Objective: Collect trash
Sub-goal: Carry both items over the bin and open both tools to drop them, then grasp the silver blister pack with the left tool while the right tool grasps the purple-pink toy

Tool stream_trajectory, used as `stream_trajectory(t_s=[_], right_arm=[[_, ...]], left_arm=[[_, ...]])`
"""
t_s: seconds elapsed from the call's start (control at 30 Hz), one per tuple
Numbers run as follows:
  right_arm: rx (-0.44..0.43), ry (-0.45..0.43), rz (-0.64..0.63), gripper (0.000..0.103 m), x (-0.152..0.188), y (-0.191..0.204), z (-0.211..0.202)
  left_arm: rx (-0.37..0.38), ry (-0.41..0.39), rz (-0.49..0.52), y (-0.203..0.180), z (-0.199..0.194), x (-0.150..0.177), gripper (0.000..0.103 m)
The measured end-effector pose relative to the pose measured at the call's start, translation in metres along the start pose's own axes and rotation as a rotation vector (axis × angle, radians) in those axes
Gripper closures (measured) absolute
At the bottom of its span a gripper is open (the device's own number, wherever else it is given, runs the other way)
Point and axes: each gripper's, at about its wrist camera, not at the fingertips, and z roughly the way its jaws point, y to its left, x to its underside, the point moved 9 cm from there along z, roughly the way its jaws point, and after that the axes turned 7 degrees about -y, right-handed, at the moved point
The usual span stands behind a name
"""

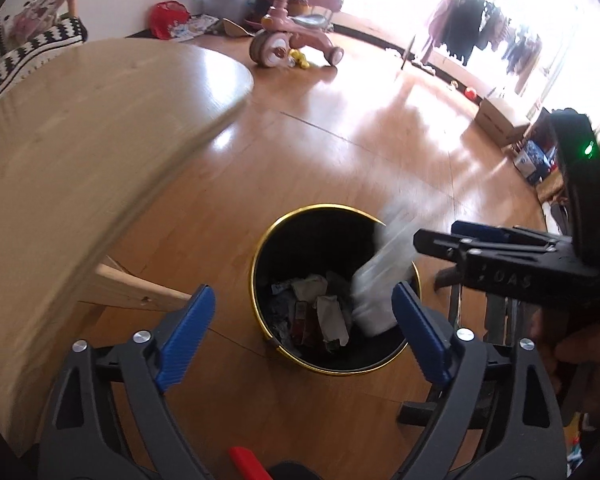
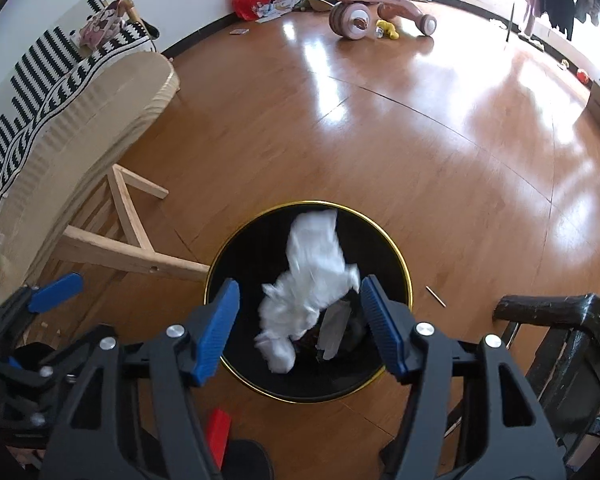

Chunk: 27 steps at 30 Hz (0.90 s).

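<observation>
Crumpled white tissue [image 2: 308,280] (motion-blurred) over black, gold-rimmed bin [image 2: 400,260] holding scraps.

Daylight enters from the windows [image 1: 480,8] at the far right, overexposed to plain white in both views. It throws broad glare patches across the wooden floor [image 2: 380,92]. The bin [image 2: 396,256] interior stays dark. Motion blur smears the white bag [image 1: 376,280] and the near edge of the table [image 1: 100,200] in the left wrist view. Fisheye distortion bends straight lines near the borders, and the frame corners are vignetted black.
</observation>
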Motion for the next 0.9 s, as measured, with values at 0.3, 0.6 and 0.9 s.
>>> stream_trajectory(t_s=[0.3, 0.6, 0.9], right_arm=[[-0.050, -0.049, -0.012, 0.041, -0.011, 0.039, -0.018], [-0.183, -0.082, -0.132, 0.041, -0.032, 0.158, -0.024], [-0.382, -0.072, -0.394, 0.037, -0.028, 0.368, -0.030]], left_arm=[[-0.070, -0.094, -0.073, 0.045, -0.076, -0.009, 0.015], [-0.337, -0.211, -0.322, 0.196, -0.213, 0.031, 0.014], [-0.608, -0.303, -0.596, 0.343, -0.353, 0.129, 0.013]])
